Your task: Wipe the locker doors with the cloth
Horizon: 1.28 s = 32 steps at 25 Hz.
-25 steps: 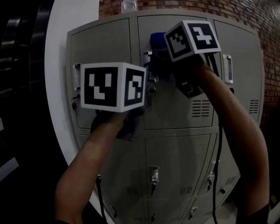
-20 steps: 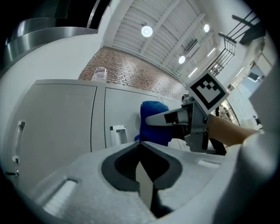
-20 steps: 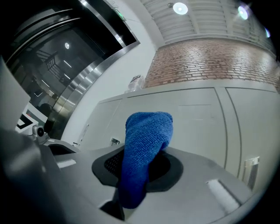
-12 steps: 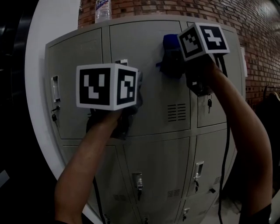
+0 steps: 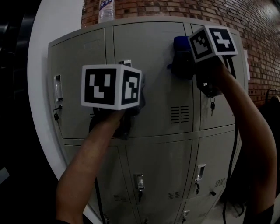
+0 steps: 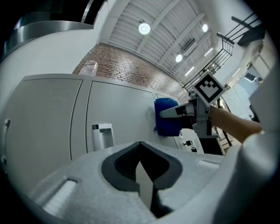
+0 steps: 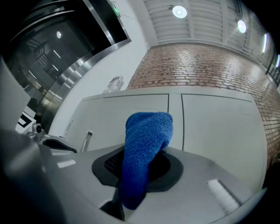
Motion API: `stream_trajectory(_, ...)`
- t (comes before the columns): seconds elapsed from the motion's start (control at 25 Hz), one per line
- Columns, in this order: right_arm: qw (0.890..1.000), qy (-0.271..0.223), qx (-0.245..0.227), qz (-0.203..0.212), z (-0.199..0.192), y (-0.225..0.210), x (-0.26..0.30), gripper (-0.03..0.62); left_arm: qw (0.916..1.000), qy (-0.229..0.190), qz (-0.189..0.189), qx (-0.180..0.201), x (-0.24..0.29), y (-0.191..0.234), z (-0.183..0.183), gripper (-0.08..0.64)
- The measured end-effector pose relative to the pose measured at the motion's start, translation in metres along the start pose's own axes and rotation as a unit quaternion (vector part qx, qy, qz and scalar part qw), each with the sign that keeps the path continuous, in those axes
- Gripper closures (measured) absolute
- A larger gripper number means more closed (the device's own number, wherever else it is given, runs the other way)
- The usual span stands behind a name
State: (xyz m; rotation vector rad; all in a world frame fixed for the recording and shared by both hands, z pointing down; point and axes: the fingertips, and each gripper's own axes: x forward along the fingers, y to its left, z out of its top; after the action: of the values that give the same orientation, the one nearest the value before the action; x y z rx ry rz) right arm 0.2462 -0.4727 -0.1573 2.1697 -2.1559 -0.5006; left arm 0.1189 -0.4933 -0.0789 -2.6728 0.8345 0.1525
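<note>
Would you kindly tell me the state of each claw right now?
Left claw: closed, nothing in it.
Right claw: closed on the blue cloth.

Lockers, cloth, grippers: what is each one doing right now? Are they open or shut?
left gripper: shut, holding nothing.
right gripper: shut on the blue cloth.
blue cloth: bunched up, held against an upper locker door.
locker doors: all that show are shut.
bottle: standing upright on top of the lockers.
</note>
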Motion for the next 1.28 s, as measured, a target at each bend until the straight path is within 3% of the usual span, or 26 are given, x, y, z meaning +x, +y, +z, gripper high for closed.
stream_trajectory(0.24, 0.995, -0.041, 0.014, 0.092, 0.041, 0.079, 0.007, 0.505, 0.9996, -0.010, 0.020, -0.016, -0.013, 0.028, 0.003, 0.558)
stream_trajectory(0.4, 0.989, -0.044, 0.007, 0.143, 0.060, 0.129, 0.032, 0.505, 0.9992, -0.008, 0.039, -0.007, -0.028, 0.044, 0.001, 0.558)
stream_trajectory(0.72, 0.983, -0.029, 0.000, 0.184, 0.099, 0.184, 0.075, 0.505, 0.9979, 0.015, 0.063, 0.008, -0.048, 0.070, -0.017, 0.558)
stream_trajectory(0.96, 0.982, -0.023, -0.010, 0.186, 0.106, 0.195, 0.091, 0.505, 0.9976, 0.008, 0.069, 0.007, -0.052, 0.080, -0.013, 0.558)
stream_trajectory(1.28, 0.990, -0.015, 0.006, 0.141, 0.091, 0.141, 0.072, 0.505, 0.9982, 0.000, 0.059, 0.015, -0.039, 0.064, -0.005, 0.558)
